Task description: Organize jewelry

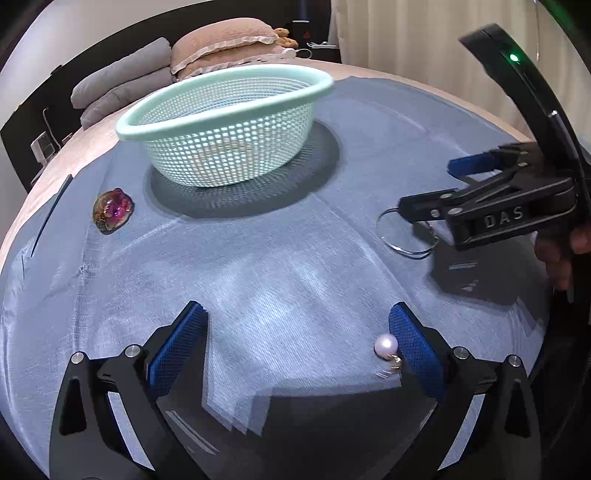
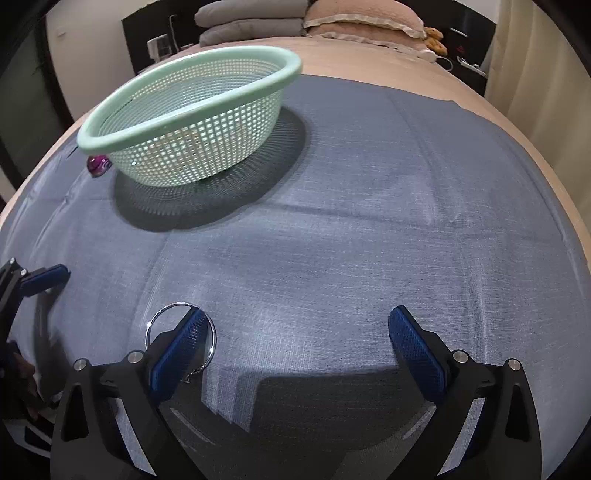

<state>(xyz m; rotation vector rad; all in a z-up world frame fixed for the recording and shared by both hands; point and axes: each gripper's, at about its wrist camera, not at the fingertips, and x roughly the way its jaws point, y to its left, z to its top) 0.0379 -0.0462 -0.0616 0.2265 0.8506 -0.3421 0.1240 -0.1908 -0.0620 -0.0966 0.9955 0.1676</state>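
Note:
A mint green mesh basket (image 1: pixel 221 122) stands on a blue cloth (image 1: pixel 280 258); it also shows in the right wrist view (image 2: pixel 192 122). My left gripper (image 1: pixel 297 325) is open low over the cloth, with a pearl earring (image 1: pixel 386 347) lying just inside its right finger. My right gripper (image 2: pixel 295 332) is open, and its left finger sits over a silver hoop earring (image 2: pixel 162 314); the hoop also shows in the left wrist view (image 1: pixel 391 240). A purple glassy brooch (image 1: pixel 112 215) lies left of the basket.
The cloth covers a bed. Grey and pink pillows (image 1: pixel 177 62) are stacked at the headboard behind the basket. A curtain (image 1: pixel 424 33) hangs at the far right.

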